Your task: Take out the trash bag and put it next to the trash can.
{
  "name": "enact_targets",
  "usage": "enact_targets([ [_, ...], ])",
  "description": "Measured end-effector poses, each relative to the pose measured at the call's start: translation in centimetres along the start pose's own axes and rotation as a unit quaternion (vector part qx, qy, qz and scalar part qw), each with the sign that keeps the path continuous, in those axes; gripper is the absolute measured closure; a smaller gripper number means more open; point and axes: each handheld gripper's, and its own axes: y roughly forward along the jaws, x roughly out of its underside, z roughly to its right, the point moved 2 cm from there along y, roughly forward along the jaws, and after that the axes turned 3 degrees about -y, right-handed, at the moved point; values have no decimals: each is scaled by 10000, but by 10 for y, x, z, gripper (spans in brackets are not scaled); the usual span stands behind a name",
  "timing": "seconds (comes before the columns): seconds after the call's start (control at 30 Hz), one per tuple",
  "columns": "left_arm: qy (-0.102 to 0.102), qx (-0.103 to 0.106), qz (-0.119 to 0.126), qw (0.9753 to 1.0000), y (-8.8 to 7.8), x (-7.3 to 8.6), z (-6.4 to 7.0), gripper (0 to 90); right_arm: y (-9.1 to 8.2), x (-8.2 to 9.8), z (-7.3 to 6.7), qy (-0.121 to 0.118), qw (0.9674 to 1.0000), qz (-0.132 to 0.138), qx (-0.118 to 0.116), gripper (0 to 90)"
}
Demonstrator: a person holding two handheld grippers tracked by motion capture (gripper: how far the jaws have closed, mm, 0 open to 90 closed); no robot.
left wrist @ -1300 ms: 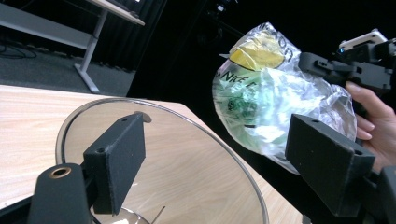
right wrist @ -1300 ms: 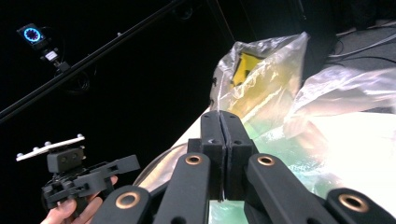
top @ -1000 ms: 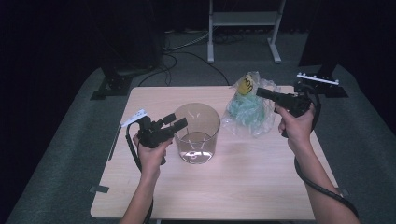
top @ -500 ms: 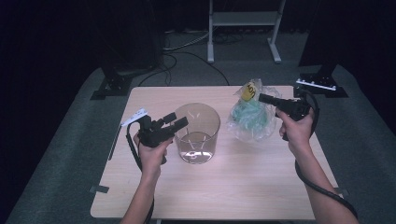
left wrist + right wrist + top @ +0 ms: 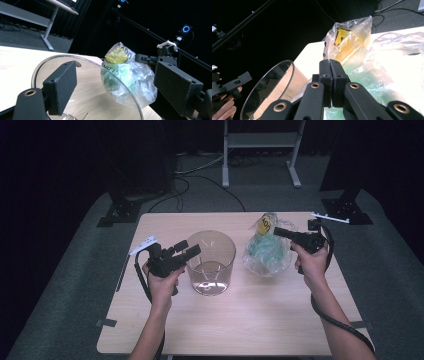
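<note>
In the high view a clear plastic container (image 5: 210, 262) stands near the middle of the table (image 5: 240, 320), with a clear plastic bag (image 5: 266, 251) of pale green contents and a yellow label just to its right. The left gripper (image 5: 190, 249) sits at the container's left wall, jaws spread to either side of the rim without pressing on it. The right gripper (image 5: 278, 231) hangs over the top of the bag, jaws together. In the left gripper view the two black jaws stand wide apart with the container's rim curving between them, and the bag (image 5: 126, 75) lies beyond, the other gripper just behind it. In the right gripper view the jaws are pressed flat against each other with nothing caught between them, and the crumpled neck of the bag (image 5: 352, 37) rises just ahead. The risk I see: the film is thin and slippery, so shut jaws would only push it aside, and the light container could tip if it's nudged before the left jaws clamp it
</note>
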Motion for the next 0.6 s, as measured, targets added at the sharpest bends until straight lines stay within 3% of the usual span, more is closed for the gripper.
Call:
enact_targets([
  [0.3, 47, 3, 6, 10000, -2, -1, 2, 158, 10, 12, 5, -18, 9999, -53, 131, 895],
  [0.6, 27, -31, -33, 10000, 0, 1, 0, 158, 31, 31, 13, -47, 9993, -286, 238, 885],
])
